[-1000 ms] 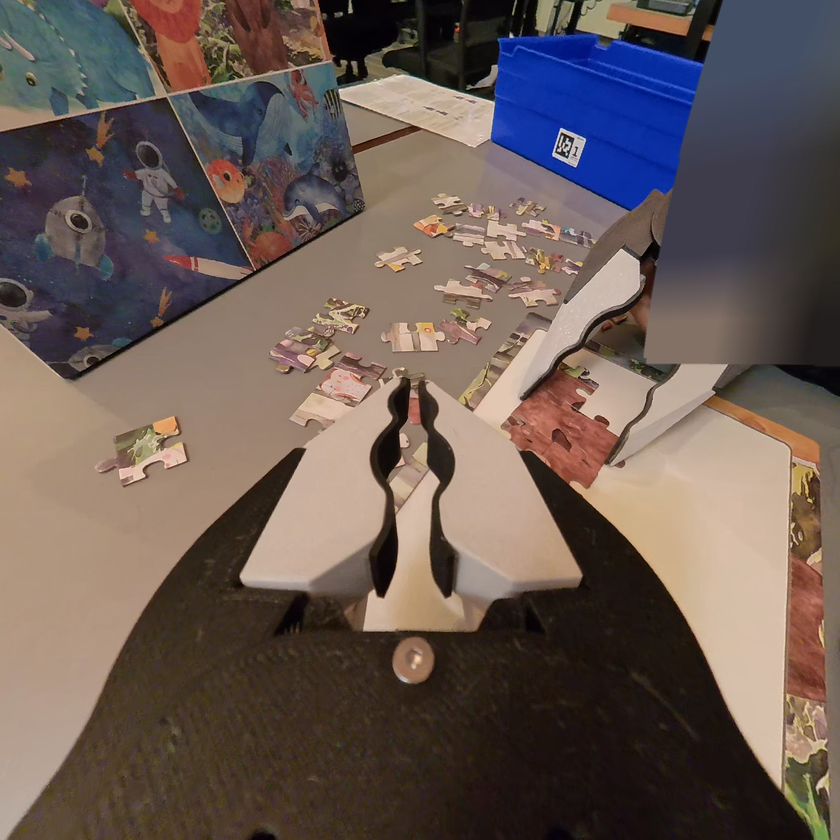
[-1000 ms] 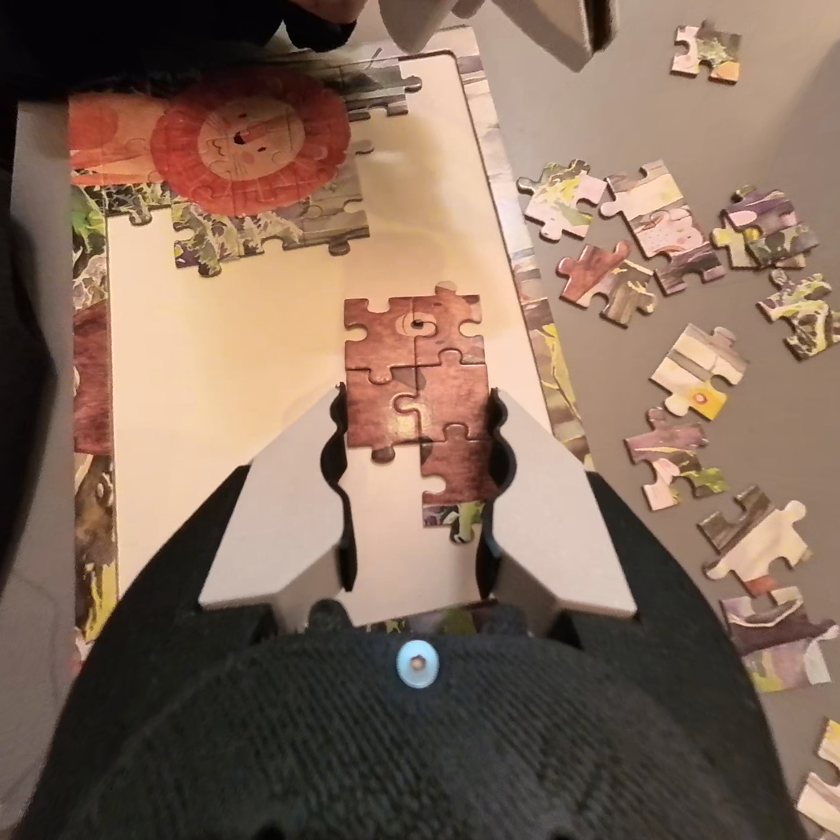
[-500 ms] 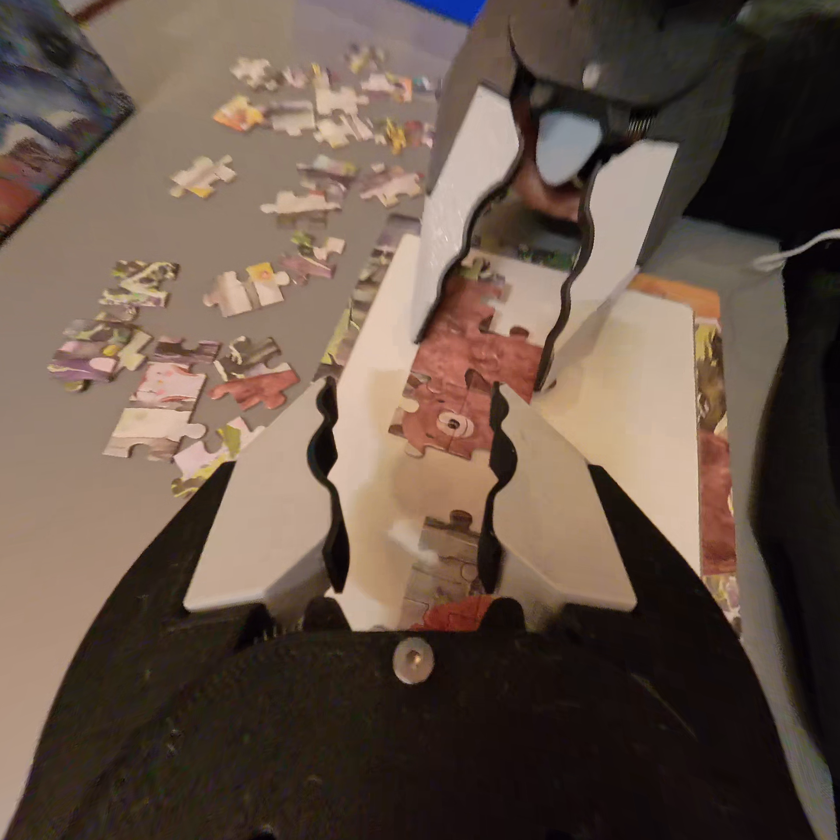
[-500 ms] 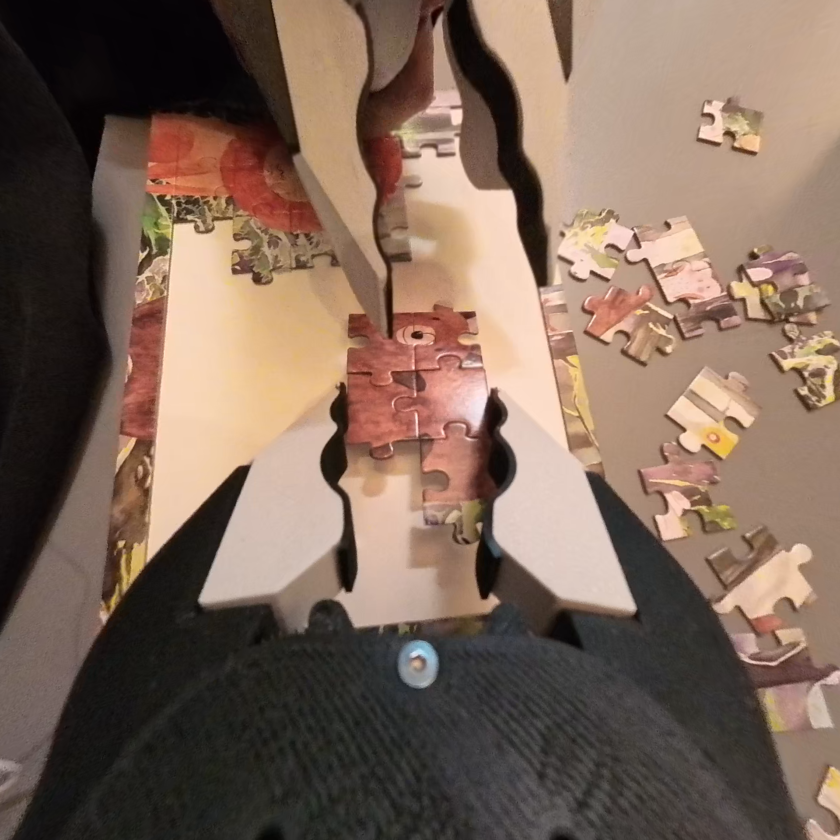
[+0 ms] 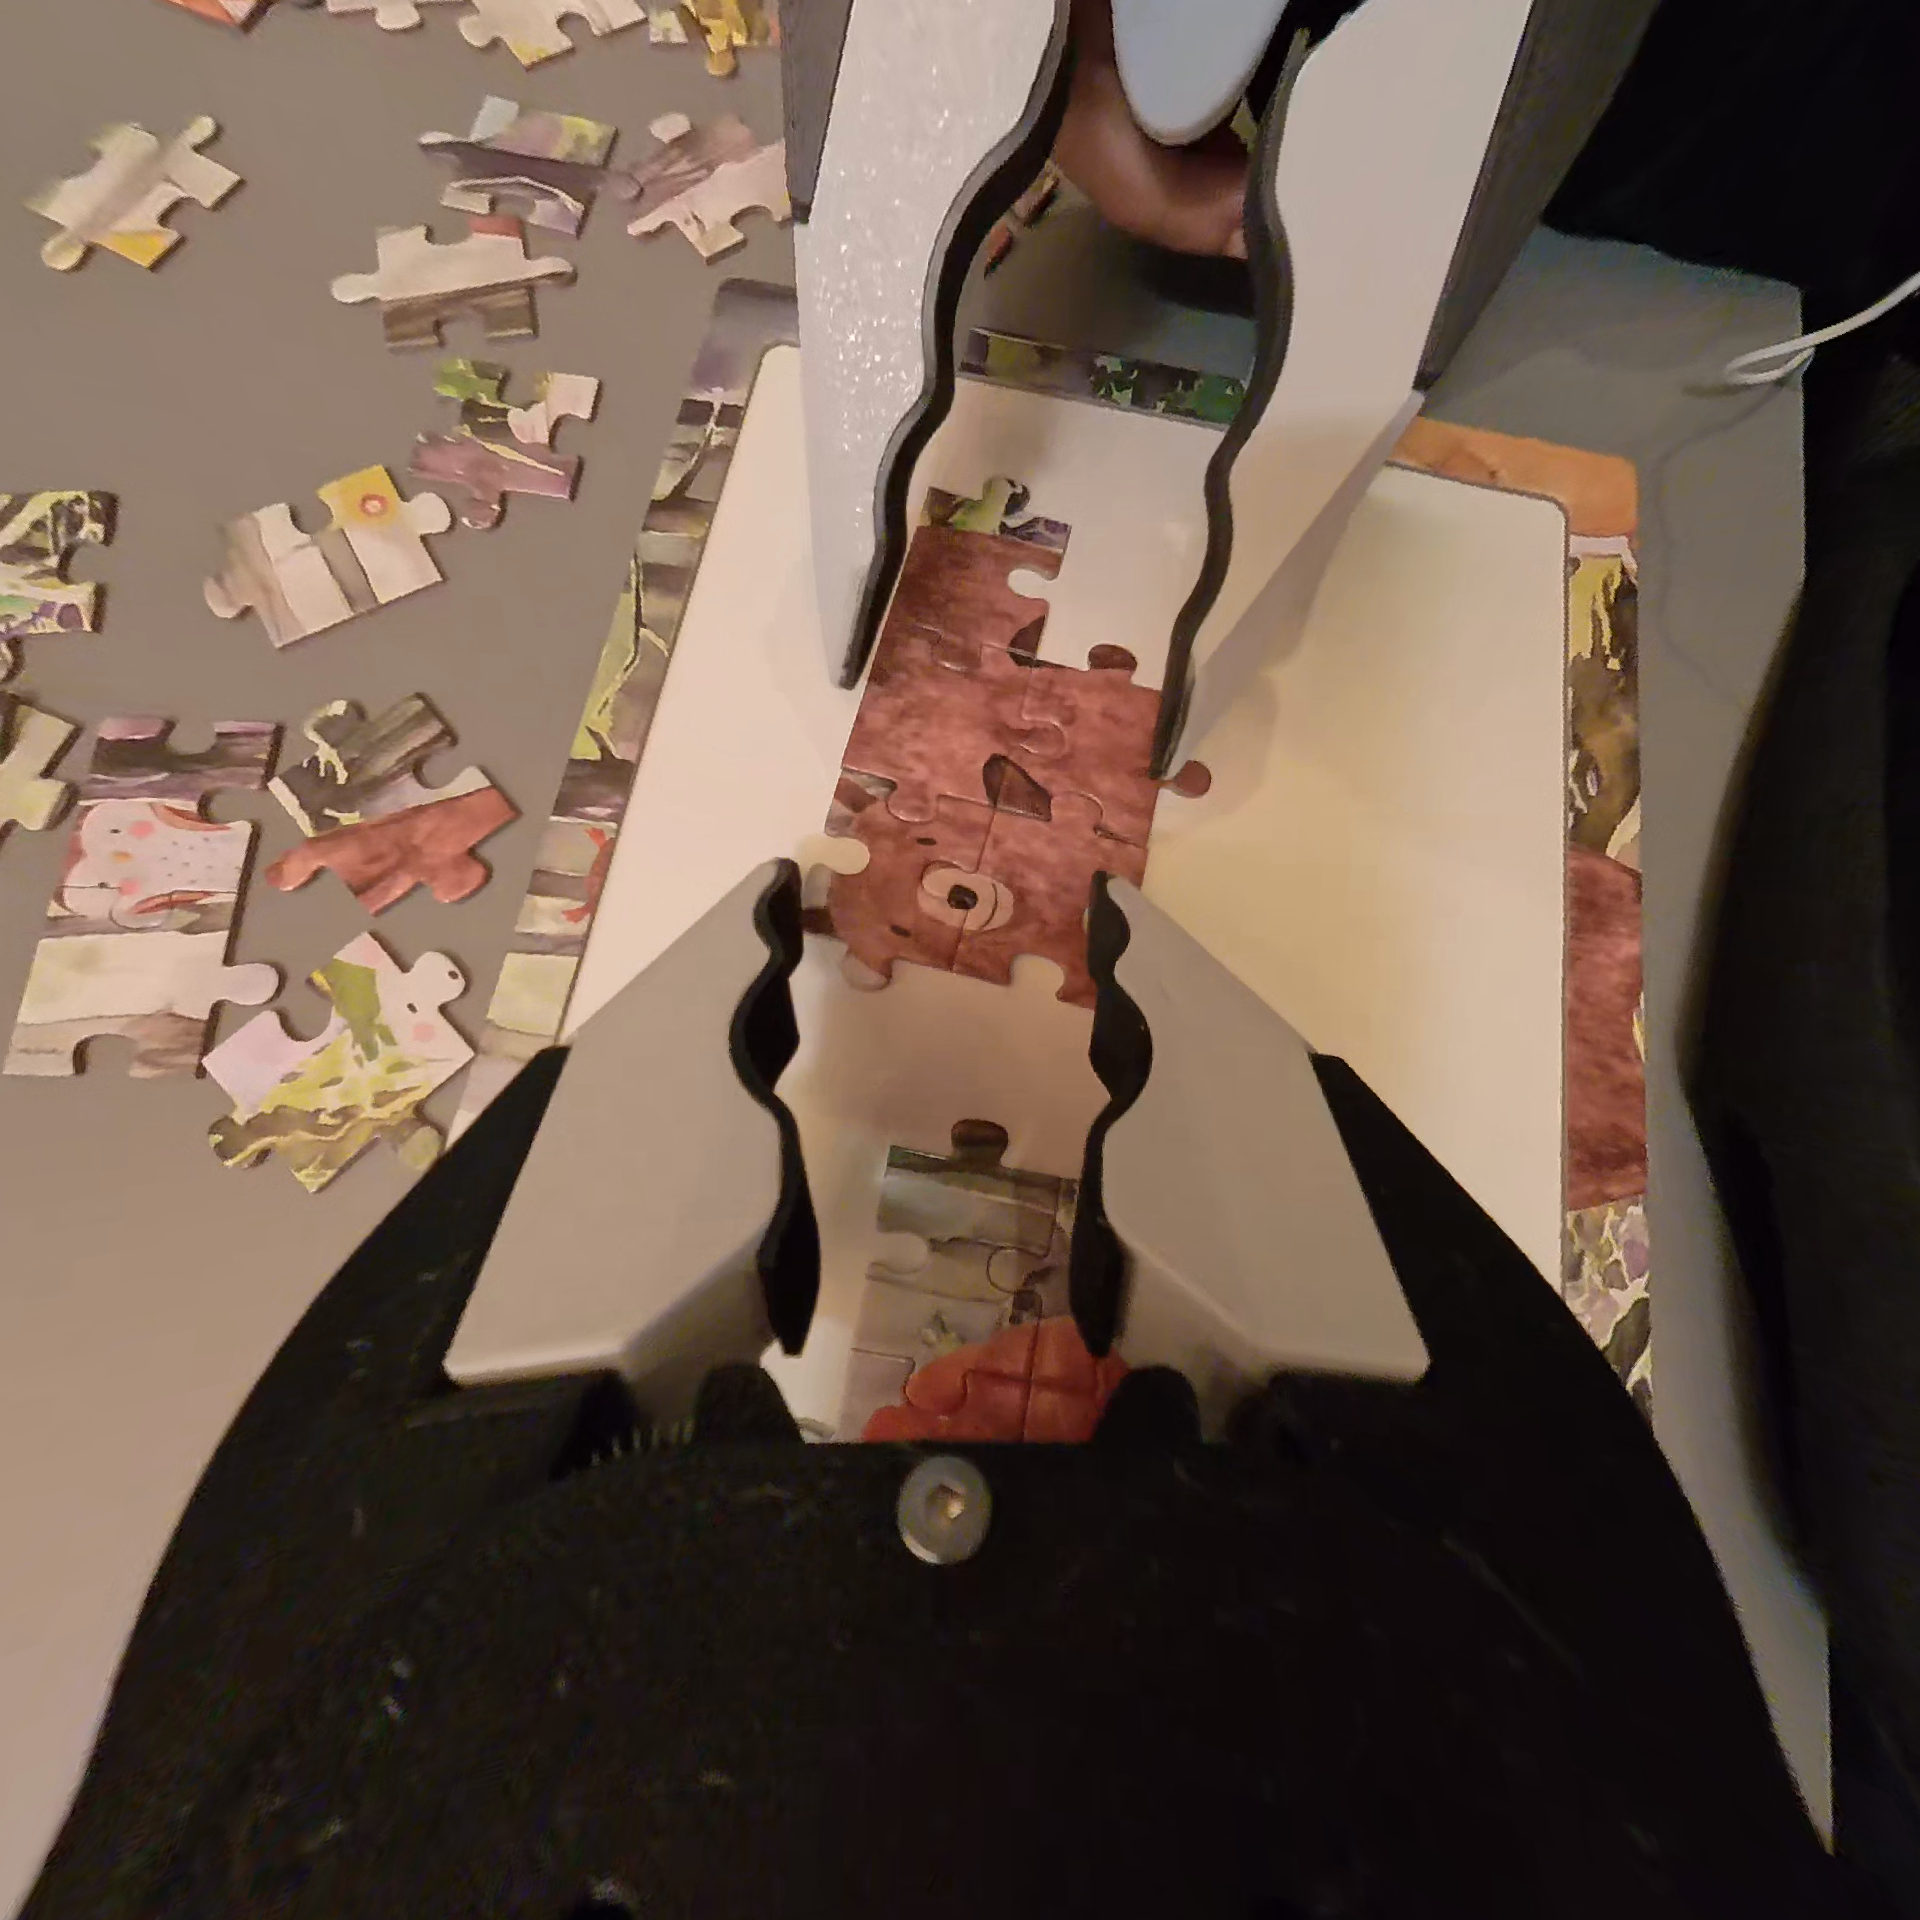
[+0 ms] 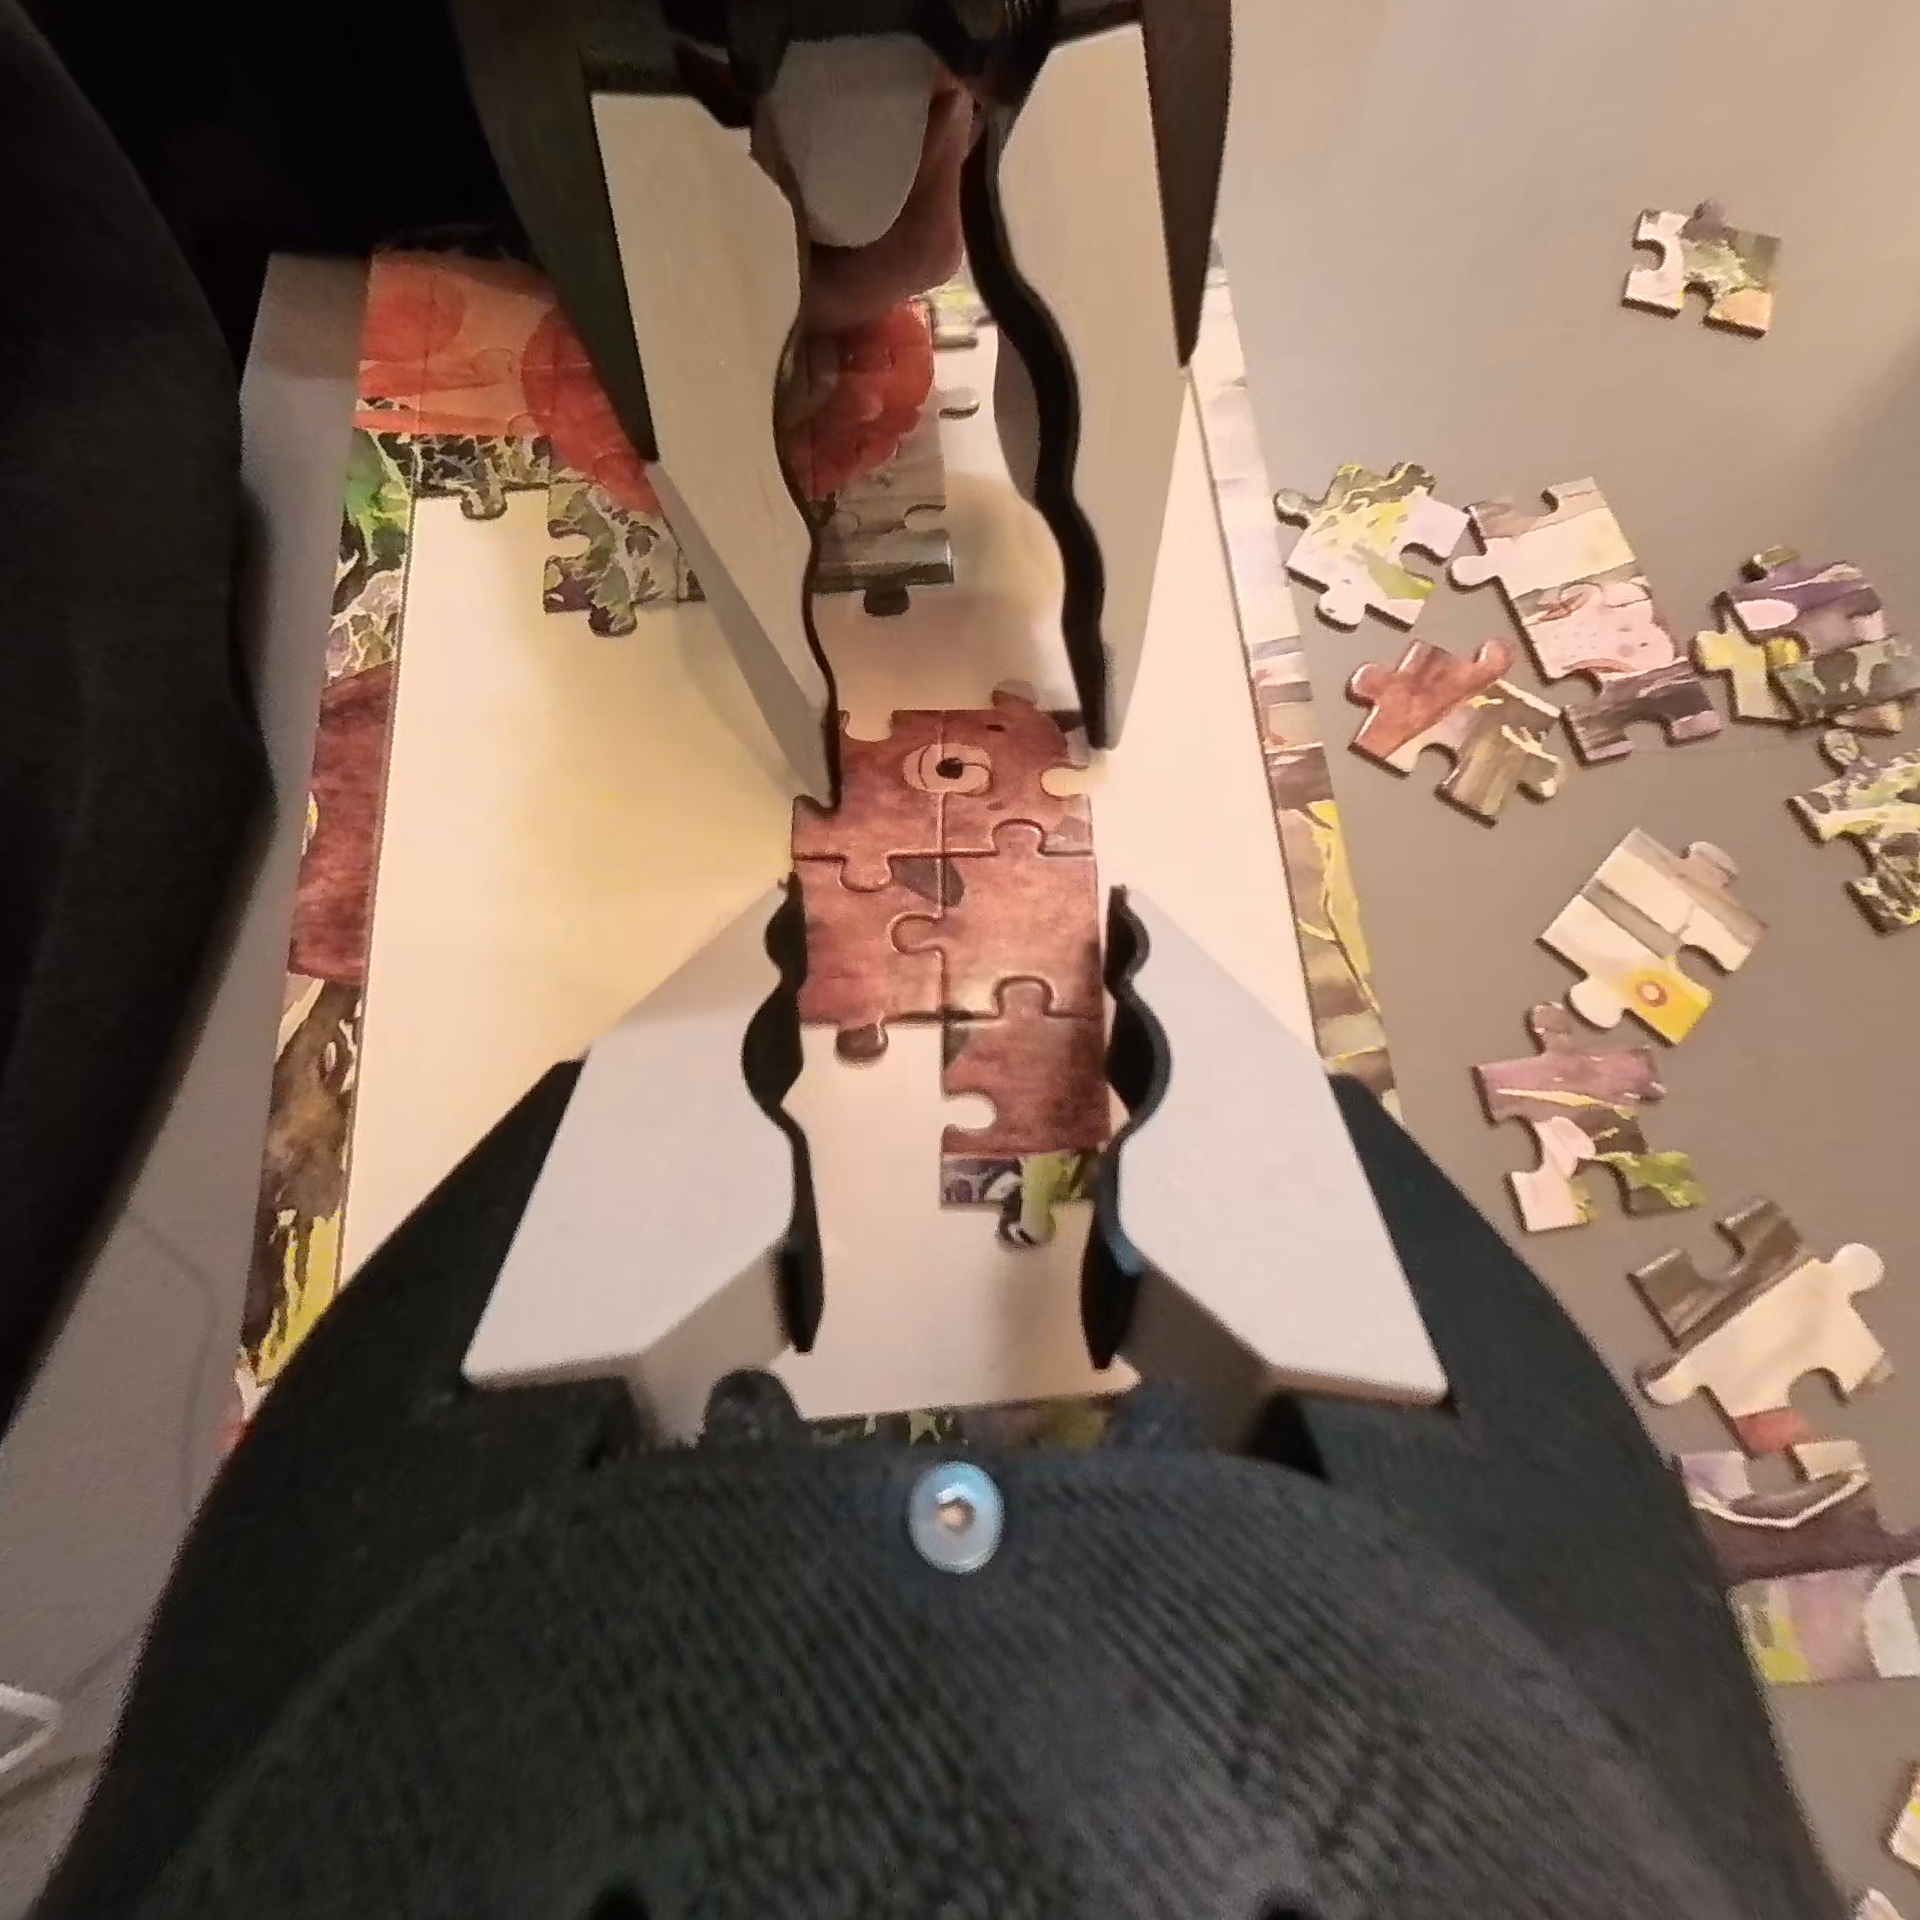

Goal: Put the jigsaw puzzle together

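A brown bear cluster of several joined pieces [image 5: 997,769] lies on the white puzzle tray [image 5: 1351,831]. My left gripper [image 5: 943,881] is open, its tips either side of the cluster's bear-face end. My right gripper [image 5: 1013,722] comes from the opposite side, open, and straddles the other end. In the right wrist view my right gripper [image 6: 953,899] flanks the cluster [image 6: 997,935] and my left gripper [image 6: 958,779] points at it from above. An assembled lion section [image 6: 894,405] sits at the tray's far end, partly hidden by the left gripper.
Several loose pieces [image 5: 322,561] lie on the grey table beside the tray; they also show in the right wrist view [image 6: 1652,935]. The tray's printed border [image 6: 1340,904] runs between them and the cluster. A person's dark clothing [image 5: 1818,727] borders the tray's other side. The left tips stand about 9 cm off the assembled lion section [image 6: 894,405].
My left gripper opened and swung from over the loose pieces onto the tray, down to the bear cluster, facing the right gripper. The right gripper stayed open around the cluster.
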Demonstrator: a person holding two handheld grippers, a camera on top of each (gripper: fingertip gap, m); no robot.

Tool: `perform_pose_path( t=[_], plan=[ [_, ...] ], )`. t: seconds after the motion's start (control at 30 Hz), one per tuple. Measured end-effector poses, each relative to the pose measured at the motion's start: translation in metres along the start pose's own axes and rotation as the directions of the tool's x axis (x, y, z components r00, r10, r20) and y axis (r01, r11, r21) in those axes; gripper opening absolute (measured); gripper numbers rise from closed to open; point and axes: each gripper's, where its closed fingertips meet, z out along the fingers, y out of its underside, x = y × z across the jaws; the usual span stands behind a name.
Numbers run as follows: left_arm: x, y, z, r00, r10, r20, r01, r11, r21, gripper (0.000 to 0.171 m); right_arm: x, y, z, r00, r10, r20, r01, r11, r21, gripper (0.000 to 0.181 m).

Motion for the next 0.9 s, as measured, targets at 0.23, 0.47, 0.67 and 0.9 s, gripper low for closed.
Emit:
perform_pose_path(
  t=[0.23, 0.47, 0.67, 0.9],
  plan=[
    [0.0, 0.001, 0.001, 1.0, -0.001, 0.003, 0.001, 1.0, -0.011, 0.053, 0.01, 0.007, -0.005, 0.999, 0.025, -0.034, -0.026, 1.0, -0.017, 0.062],
    [0.0, 0.002, 0.001, 1.0, -0.001, 0.008, 0.001, 1.0, -0.012, 0.052, 0.03, 0.005, -0.028, 0.991, 0.071, -0.116, -0.067, 0.997, 0.04, 0.061],
    [-0.001, 0.002, 0.0, 1.0, -0.006, 0.011, 0.007, 1.0, -0.012, 0.05, 0.029, 0.01, -0.022, 0.991, 0.053, -0.126, -0.053, 0.999, -0.001, 0.061],
    [-0.002, 0.002, 0.0, 1.0, -0.01, 0.021, 0.01, 1.0, -0.011, 0.047, 0.027, 0.011, -0.02, 0.992, 0.06, -0.109, -0.06, 0.998, 0.001, 0.061]
  ],
)
